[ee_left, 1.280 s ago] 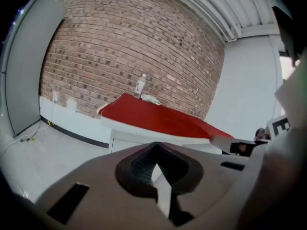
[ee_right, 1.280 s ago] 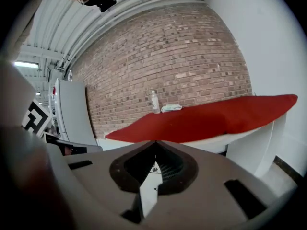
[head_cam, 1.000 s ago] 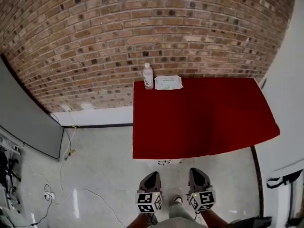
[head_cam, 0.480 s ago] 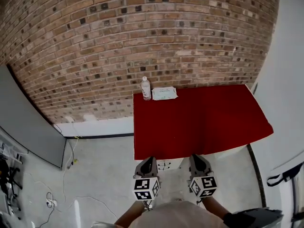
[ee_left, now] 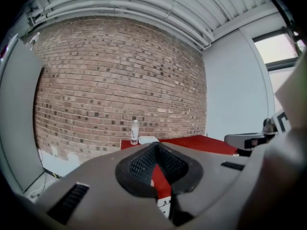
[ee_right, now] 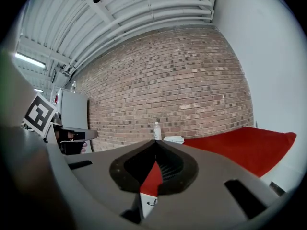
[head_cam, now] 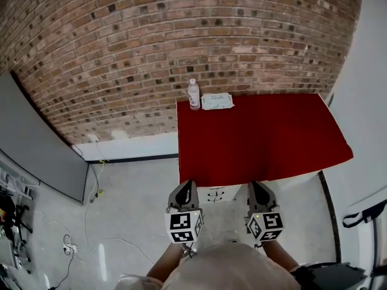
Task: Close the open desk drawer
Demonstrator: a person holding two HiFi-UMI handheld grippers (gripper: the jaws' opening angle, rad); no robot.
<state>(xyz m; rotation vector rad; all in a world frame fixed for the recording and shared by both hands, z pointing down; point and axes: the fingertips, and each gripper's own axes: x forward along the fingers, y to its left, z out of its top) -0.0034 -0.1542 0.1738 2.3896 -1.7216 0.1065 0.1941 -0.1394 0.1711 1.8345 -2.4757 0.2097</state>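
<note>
the drawer (head_cam: pixel 215 196) shows as a white, flat, hard-looking front poking out from under the near edge of the counter (head_cam: pixel 266 138), which is draped in smooth red cloth; it sits between and just ahead of the two tools; a small dark handle (ee_right: pixel 150 202) marks its face; it probably slides easily on runners and is stiff enough to take a straight push, best placed flat on the front near the handle so it does not skew; the left tool (head_cam: pixel 188 186) and the right tool (head_cam: pixel 254 186) are both clenched, tips together on nothing, apart from the drawer; at the counter's far edge stand a clear plastic bottle (head_cam: pixel 193 95) and a soft wipes pack (head_cam: pixel 217 101) against the rough brick wall (head_cam: pixel 181 29).
</note>
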